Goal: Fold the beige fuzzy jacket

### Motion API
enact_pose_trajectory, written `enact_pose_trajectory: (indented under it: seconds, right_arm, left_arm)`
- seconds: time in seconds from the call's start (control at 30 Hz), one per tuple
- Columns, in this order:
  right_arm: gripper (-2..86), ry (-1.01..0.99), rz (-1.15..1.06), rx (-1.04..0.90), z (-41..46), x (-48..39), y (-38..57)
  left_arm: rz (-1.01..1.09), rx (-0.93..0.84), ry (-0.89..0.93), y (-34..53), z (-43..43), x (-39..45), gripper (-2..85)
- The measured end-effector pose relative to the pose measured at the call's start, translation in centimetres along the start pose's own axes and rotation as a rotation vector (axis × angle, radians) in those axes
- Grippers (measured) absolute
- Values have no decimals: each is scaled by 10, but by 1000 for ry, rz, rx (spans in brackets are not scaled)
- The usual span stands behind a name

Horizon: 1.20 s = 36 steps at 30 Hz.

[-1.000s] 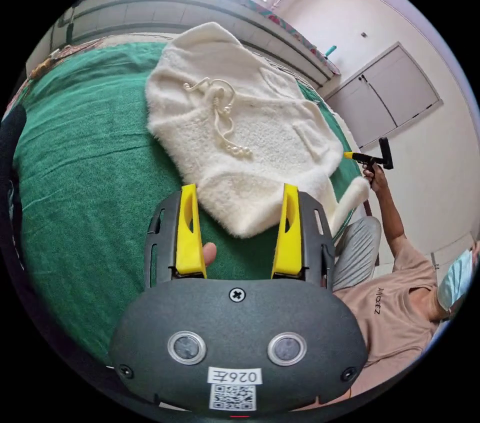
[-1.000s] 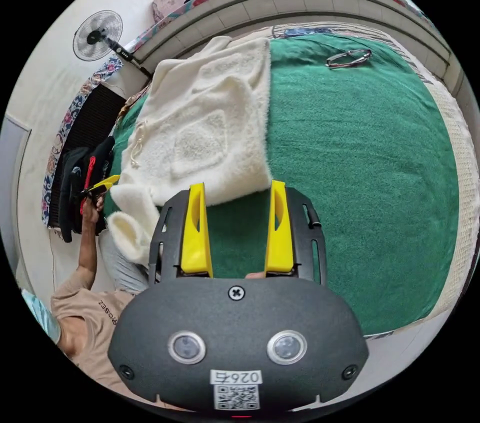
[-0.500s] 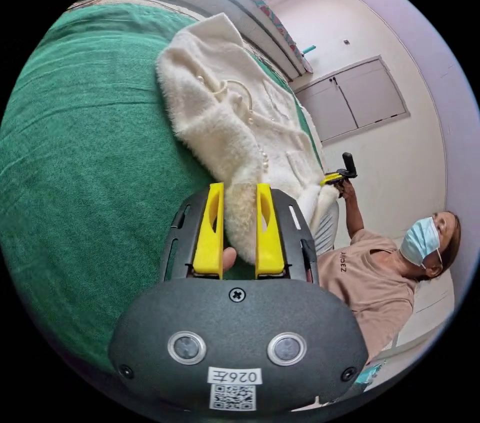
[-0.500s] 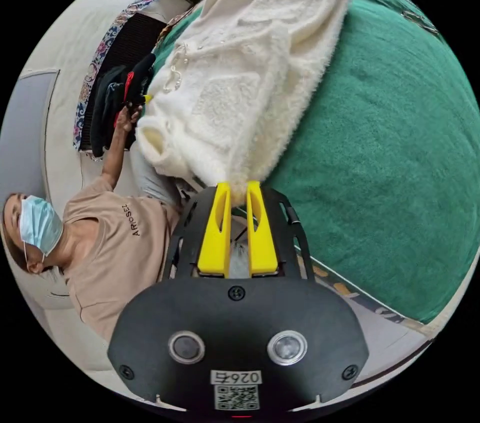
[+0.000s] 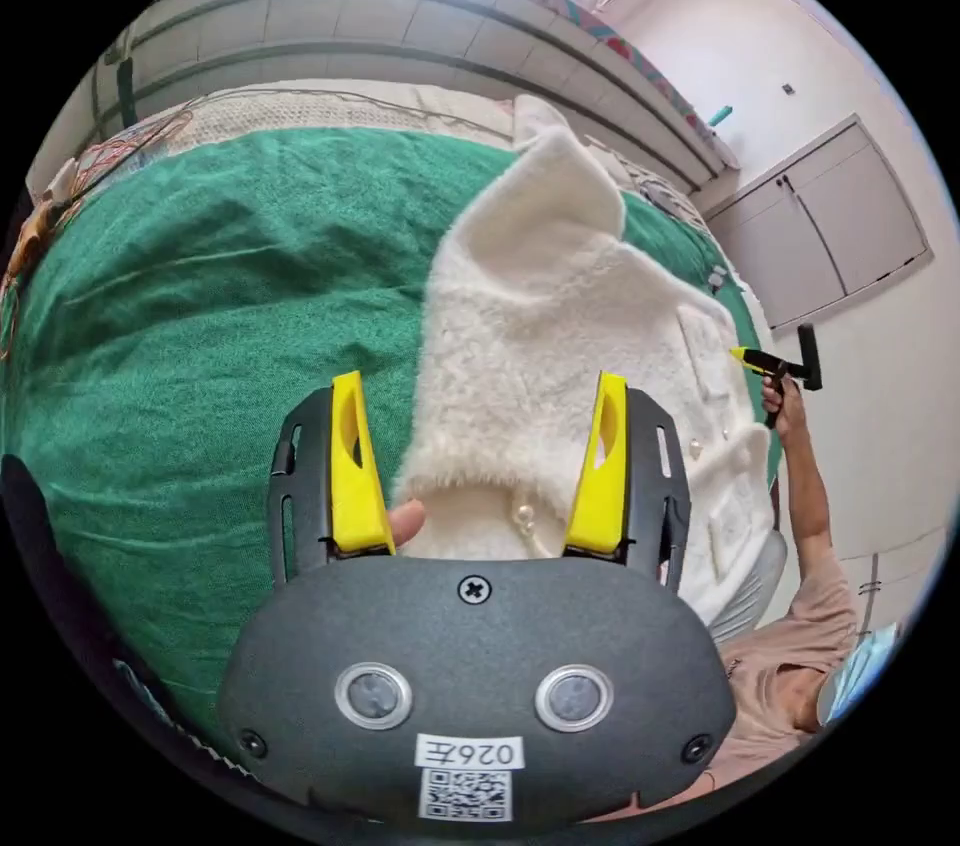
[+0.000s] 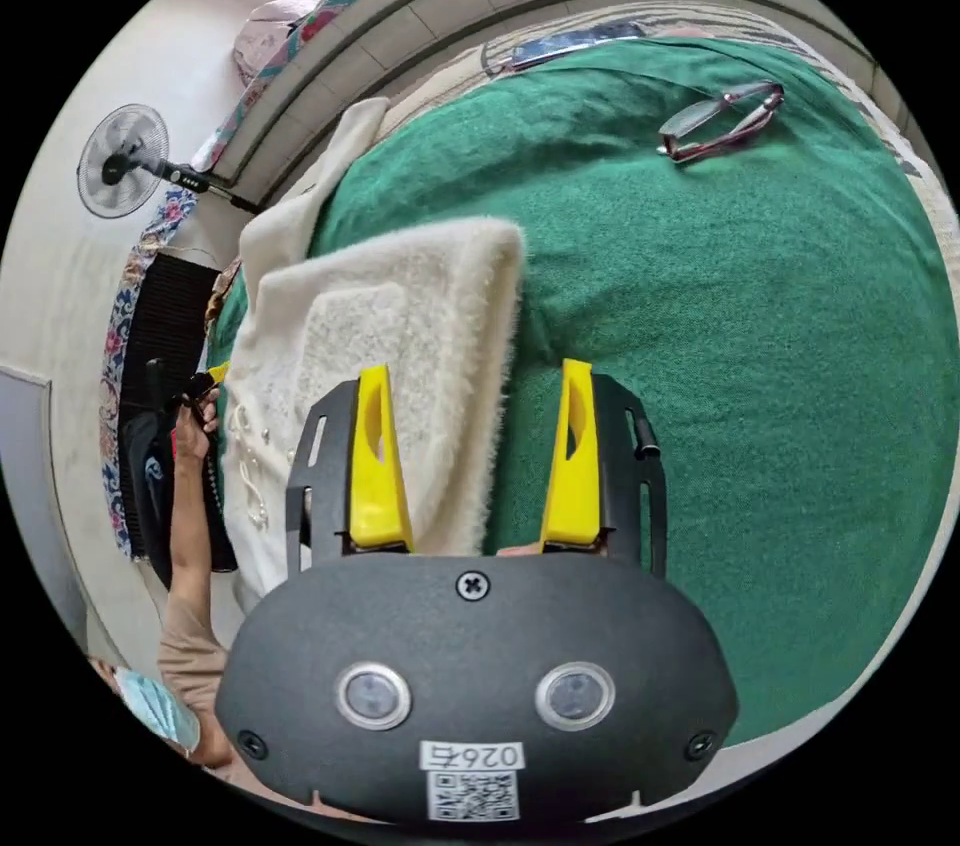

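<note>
The beige fuzzy jacket [image 5: 540, 336] lies doubled over on the green bed cover [image 5: 200, 286], with a pearl string [image 5: 522, 516] peeping out at its near edge. My left gripper [image 5: 478, 451] is open, its jaws either side of the near folded edge without pressing it. In the right gripper view the jacket [image 6: 400, 326] lies left of centre on the cover [image 6: 760, 336]. My right gripper [image 6: 475, 446] is open over the jacket's right edge. A hand holds the other gripper [image 5: 775, 366] past the jacket's far side, and the other gripper [image 6: 195, 381] also appears at the left.
A pair of glasses [image 6: 720, 121] lies on the cover far right. A fan [image 6: 125, 171] stands by the wall and dark clothes [image 6: 150, 476] hang at the left. Cupboard doors [image 5: 850, 226] are on the right wall. The person's body is at the bed's edge.
Both grippers were shut on the jacket's lower edge half a second ago. They have carried it over onto the rest of the jacket and opened, leaving it folded.
</note>
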State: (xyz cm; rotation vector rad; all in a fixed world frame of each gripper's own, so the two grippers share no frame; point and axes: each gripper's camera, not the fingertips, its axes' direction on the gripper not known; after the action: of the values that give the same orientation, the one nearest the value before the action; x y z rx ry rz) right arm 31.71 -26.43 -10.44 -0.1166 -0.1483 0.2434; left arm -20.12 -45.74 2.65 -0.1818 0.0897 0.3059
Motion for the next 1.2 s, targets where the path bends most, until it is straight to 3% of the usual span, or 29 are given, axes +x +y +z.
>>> enact_pose_trajectory:
  seconds: [0.1, 0.17, 0.3, 0.37, 0.43, 0.5, 0.6, 0.73, 0.8, 0.93, 0.97, 1.0, 1.03, 1.13, 1.2]
  right_arm:
    - [-4, 31, -227, -38, 2, -43, -10]
    - [-12, 146, -319, 21, -11, -67, -8]
    - [-15, 278, -423, 313, -80, -101, 1]
    - [-15, 293, -404, 394, -97, -99, -4]
    - [-13, 323, -369, 319, -86, -89, -24]
    - [-8, 217, -275, 78, -42, -60, -52]
    - [-3, 213, -218, 34, -25, -38, -42]
    - [24, 184, -196, 76, -37, -14, -14]
    - [73, 24, -155, 82, -37, 9, -4]
    - [124, -295, -76, 75, -17, 39, -8]
    - [123, -301, -60, 40, -1, 38, -10]
    - [78, -249, -83, 3, 15, 28, -8]
    - [55, -192, -99, 18, 19, 21, -6]
    - [5, -4, -233, 89, 8, -21, -6]
    - [-6, 67, -298, 246, -25, -40, -14]
  left_arm:
    - [217, -60, -13, -18, -5, 37, 50]
    - [252, 12, -29, -15, -23, 40, 43]
    - [111, 271, 273, 6, -63, -12, 36]
    - [29, 288, 311, 11, -50, -35, 39]
    - [-37, 211, 377, 8, -21, -57, 46]
    - [-148, 135, 518, 14, 14, -87, 68]
    - [-185, 212, 650, 35, 18, -108, 76]
    - [-158, 314, 588, 47, -2, -119, 83]
    - [-101, 359, 522, 37, -12, -110, 126]
    - [1, 171, 432, -3, 16, -66, 179]
    - [40, 25, 394, -15, 37, -44, 162]
    - [59, 38, 193, -15, 31, -26, 128]
    - [121, 64, 173, -14, 27, -15, 103]
    - [86, 202, 164, -6, -2, -9, 40]
    - [-33, 308, 296, 12, -11, -38, 35]
